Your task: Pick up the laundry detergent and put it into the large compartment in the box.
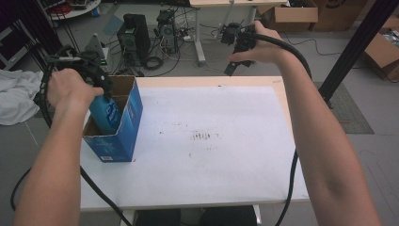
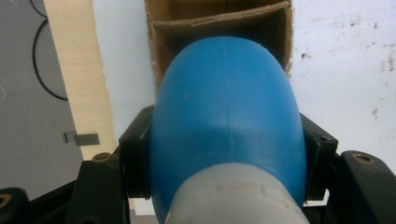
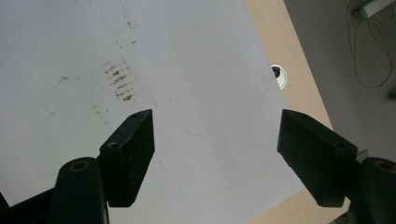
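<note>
The blue bottle (image 2: 226, 116) is sitting clamped between the jaws of the left hand-held gripper (image 1: 96, 77), whose pads are pressing on its two sides just below the pale grey cap end (image 2: 233, 196); in the left gripper view the rounded blue body is pointing away from the camera into the open top of the cardboard box (image 2: 219, 23), which is lying straight ahead of the jaws. In the high view the bottle (image 1: 106, 113) is hanging just under that gripper, partly inside the blue box (image 1: 120, 136), and it is carrying a label with white print that is too small to be read. The box is showing a white panel of small print low on its near face, likewise not legible, and it is standing on the white sheet (image 1: 211, 141) covering the worktop (image 1: 277, 84), directly beneath the left gripper. The right hand-held gripper (image 1: 240, 42) is hovering well apart from the box, above the far edge of the worktop, with its jaws standing wide and nothing between them; in the right gripper view, beyond those jaws, the sheet is showing a patch of dark smudges (image 3: 120, 81) and a round cable hole (image 3: 279, 74) in the wood.
</note>
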Available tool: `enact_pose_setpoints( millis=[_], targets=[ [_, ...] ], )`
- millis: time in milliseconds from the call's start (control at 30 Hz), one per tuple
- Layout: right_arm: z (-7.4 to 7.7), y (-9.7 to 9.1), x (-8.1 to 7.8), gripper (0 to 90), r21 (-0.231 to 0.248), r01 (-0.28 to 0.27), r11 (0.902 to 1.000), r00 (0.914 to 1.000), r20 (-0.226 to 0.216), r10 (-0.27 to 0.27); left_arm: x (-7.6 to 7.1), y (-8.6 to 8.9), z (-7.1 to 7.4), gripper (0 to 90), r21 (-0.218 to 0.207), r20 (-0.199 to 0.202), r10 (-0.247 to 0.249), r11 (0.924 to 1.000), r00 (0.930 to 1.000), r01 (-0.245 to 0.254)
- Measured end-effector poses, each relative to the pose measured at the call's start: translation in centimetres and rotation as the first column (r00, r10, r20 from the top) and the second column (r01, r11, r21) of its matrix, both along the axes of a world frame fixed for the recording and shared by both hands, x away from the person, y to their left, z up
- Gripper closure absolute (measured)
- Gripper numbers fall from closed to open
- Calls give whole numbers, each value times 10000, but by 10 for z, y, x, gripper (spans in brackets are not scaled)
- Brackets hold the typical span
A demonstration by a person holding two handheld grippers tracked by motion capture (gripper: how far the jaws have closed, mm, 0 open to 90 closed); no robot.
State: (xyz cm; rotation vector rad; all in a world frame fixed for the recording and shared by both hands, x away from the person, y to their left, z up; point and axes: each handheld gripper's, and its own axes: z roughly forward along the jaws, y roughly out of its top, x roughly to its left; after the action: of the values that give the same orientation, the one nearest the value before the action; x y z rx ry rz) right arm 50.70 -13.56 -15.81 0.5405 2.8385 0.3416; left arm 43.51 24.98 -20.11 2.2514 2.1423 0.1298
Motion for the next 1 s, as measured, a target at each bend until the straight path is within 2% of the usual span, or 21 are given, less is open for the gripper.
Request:
enact_pose_setpoints(
  millis=[567, 1000],
  targets=[
    [-2, -4, -1, 275, 72, 43, 10000, 10000, -3, -43, 1, -5, -47, 381, 152, -285, -68, 9999, 9996, 73],
    [-3, -5, -1, 275, 34, 48, 10000, 10000, -21, -48, 0, -6, -67, 381, 331, -516, -300, 9989, 9982, 318]
  ],
)
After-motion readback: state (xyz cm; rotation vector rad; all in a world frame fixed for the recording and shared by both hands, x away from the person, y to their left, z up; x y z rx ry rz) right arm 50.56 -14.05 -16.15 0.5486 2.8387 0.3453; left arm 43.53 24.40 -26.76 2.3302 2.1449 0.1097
